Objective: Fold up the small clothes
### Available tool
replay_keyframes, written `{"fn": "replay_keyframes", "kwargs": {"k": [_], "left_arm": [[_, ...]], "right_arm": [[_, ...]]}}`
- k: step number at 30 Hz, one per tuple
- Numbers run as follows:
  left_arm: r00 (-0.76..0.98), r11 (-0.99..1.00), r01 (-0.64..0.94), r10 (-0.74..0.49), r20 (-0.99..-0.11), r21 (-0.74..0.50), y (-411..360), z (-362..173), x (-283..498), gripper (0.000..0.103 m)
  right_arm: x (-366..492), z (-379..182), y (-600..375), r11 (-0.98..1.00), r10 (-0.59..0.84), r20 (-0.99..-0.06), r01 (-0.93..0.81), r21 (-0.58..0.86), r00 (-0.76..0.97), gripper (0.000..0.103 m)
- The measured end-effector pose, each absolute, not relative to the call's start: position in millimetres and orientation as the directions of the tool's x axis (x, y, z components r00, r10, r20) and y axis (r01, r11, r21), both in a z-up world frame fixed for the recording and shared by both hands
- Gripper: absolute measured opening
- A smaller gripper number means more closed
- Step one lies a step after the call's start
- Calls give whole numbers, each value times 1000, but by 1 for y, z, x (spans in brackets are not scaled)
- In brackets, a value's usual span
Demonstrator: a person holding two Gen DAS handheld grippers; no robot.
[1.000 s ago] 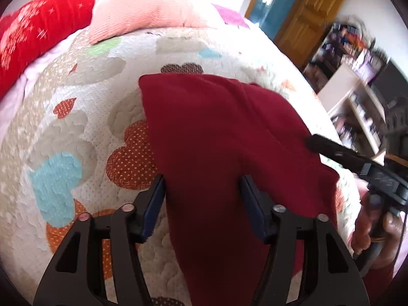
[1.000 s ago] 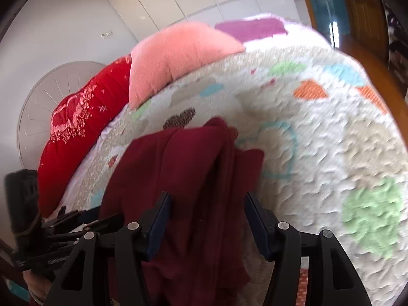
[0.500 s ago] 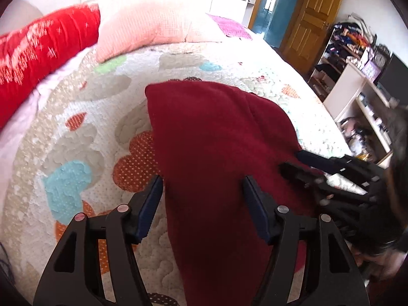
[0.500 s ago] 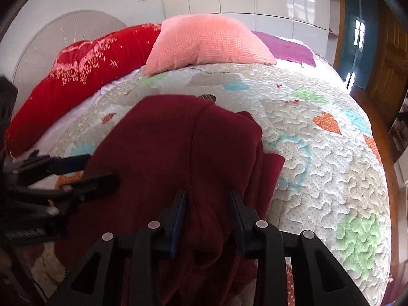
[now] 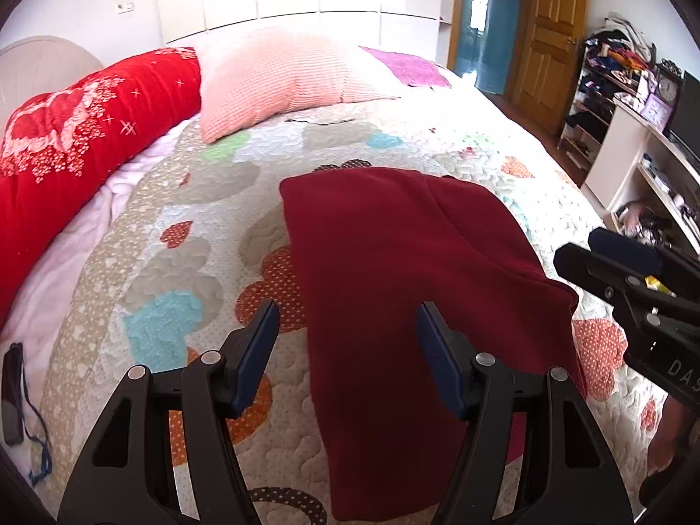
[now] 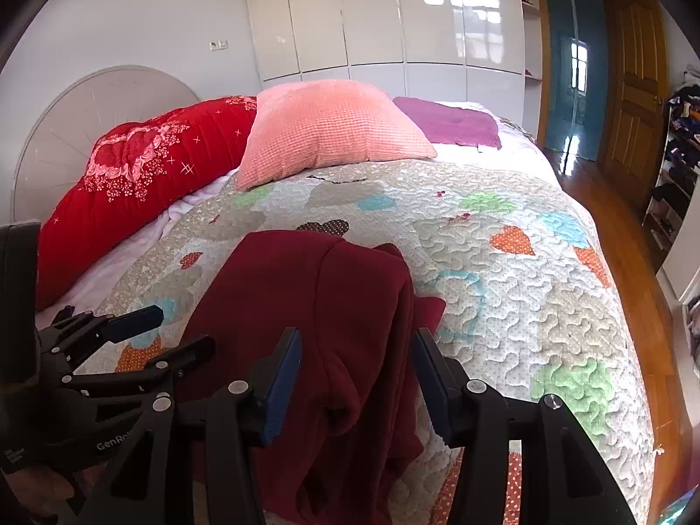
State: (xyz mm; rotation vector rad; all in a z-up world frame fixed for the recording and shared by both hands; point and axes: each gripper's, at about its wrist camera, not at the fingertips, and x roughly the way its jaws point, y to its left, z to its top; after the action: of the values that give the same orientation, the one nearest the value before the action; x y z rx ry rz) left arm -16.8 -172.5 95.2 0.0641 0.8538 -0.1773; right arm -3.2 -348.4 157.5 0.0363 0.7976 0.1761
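Left gripper (image 5: 348,350): jaws apart, blue pads clear of the cloth; nothing clamped. Garment's left edge runs up between the two fingers, below them.
Right gripper (image 6: 356,376): jaws opening, pads not pressing on anything; rumpled right side of the garment lies between them, underneath.
Right gripper in the left wrist view (image 5: 621,280): enters from the right edge, just beside the garment's right corner; a hand (image 5: 669,446) partly seen below it.
Left gripper in the right wrist view (image 6: 144,337): reaches in from the left edge, fingertips at the garment's left border; touching or not, cannot tell.
Dark red garment (image 5: 407,288): folded into a long strip, lying flat on the quilt, near end hanging toward the bed's near edge; right side thicker, with loose folds and a small flap (image 6: 431,308) sticking out.
Quilt (image 5: 183,236): pale, stitched, with hearts in orange, blue, green and grey; covers the bed.
Pink cushion (image 5: 284,83): at the far end of the quilt, well apart from the garment.
Red bolster (image 5: 83,135): along the left side, beside the pink cushion.
Purple cloth (image 6: 450,124): flat, behind the cushion to the right.
Small dark object with blue cord (image 5: 13,398): on the pale sheet at the left edge.
Room beyond: white cupboard doors (image 6: 376,17), wooden door (image 5: 549,30), cluttered shelves (image 5: 612,83).
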Motion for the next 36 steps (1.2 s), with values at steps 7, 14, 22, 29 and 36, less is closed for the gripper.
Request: {"fn": "replay_keyframes", "kwargs": {"k": [7, 14, 22, 29, 36], "left_arm": [[655, 989, 151, -99, -749, 2, -170, 97, -23, 65], [663, 991, 137, -88, -743, 5, -169, 96, -25, 65], [662, 991, 134, -87, -744, 4, -169, 94, -23, 65], [664, 992, 130, -83, -743, 6, -168, 94, -22, 65], [663, 992, 124, -74, -745, 12, -167, 92, -20, 65]], "right_arm": [[-8, 156, -350, 985, 171, -706, -126, 116, 687, 51], [-8, 153, -352, 986, 168, -712, -116, 122, 681, 51], [-6, 150, -349, 985, 174, -719, -119, 127, 673, 51], [-1, 147, -347, 985, 174, -725, -125, 121, 667, 51], [3, 143, -347, 984, 179, -731, -126, 127, 658, 52]]}}
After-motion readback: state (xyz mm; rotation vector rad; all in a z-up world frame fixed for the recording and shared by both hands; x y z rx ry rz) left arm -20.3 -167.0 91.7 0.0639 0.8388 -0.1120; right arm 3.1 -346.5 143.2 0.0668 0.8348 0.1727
